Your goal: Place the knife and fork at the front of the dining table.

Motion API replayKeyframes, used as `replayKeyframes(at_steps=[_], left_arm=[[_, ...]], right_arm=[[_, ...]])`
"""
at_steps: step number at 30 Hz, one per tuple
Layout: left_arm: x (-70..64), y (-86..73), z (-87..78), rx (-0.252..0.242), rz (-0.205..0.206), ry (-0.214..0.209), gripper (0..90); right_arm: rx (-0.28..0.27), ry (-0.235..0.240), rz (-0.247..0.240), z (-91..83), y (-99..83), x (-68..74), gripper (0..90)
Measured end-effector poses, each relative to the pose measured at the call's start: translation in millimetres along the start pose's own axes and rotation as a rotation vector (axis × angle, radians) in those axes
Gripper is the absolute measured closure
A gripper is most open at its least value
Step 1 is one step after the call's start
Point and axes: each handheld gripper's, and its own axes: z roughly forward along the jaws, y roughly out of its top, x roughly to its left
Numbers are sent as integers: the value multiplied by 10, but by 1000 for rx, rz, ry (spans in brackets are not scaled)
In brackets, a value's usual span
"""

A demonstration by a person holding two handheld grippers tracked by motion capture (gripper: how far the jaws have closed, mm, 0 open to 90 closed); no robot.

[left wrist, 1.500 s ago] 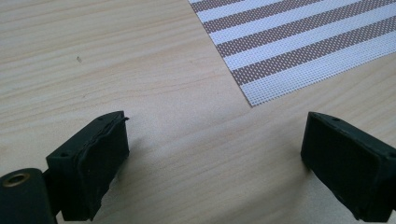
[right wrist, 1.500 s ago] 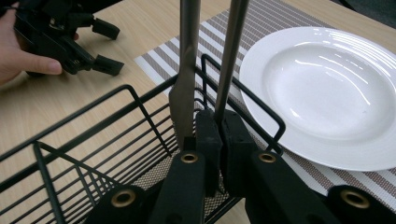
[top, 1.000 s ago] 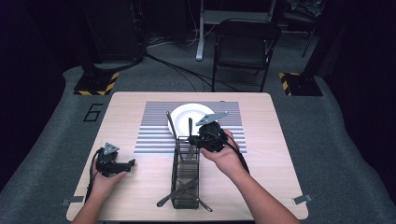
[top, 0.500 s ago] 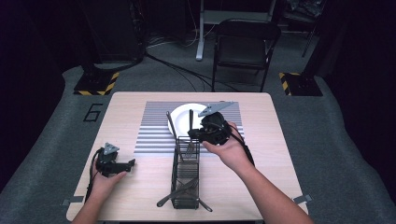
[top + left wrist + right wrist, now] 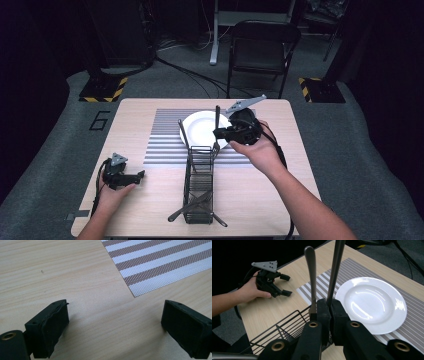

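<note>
**Utensil held upright at the basket's far end**

Dark studio floor surrounds a pale wooden table (image 5: 150, 200), with a black folding chair (image 5: 262, 47) standing off the table's 12 o'clock edge. On the table lies a grey-and-white striped placemat (image 5: 162, 135), and a round white ceramic plate (image 5: 200, 131) sits on it. A black wire cutlery basket (image 5: 199, 185) runs from the table's centre toward 6 o'clock, its far end just beside the plate. Dark metal utensils (image 5: 192, 205) lie crossed at the basket's 6 o'clock end, and one long-handled metal utensil (image 5: 183, 134) leans out of the far end.

The right gripper (image 5: 222, 133), at about 3 o'clock from the plate, is clenched on a slim dark metal utensil handle (image 5: 217, 119), which stands upright above the basket's far end; the right gripper view shows the handle (image 5: 336, 267) pinched between the jaws.

The left gripper (image 5: 141, 174) rests on bare wood at the table's 8 o'clock, well apart from the basket, released, jaws spread wide with nothing between them.
</note>
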Motion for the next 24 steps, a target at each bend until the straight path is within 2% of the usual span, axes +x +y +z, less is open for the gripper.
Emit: replayKeyframes(at_steps=[2,4,13,24], left_arm=[[1,0,0,1,1,-1,75],[1,0,0,0,1,-1,75],[1,0,0,1,2,-1,75],[0,0,0,0,1,-1,75]], right_arm=[[7,-9,19,-31,-15,-36,873],[4,-18,13,-47,-32,-87,873],[15,-55,40,-81,-132,-258,873],[35,-106,85,11,-316,-491,873]])
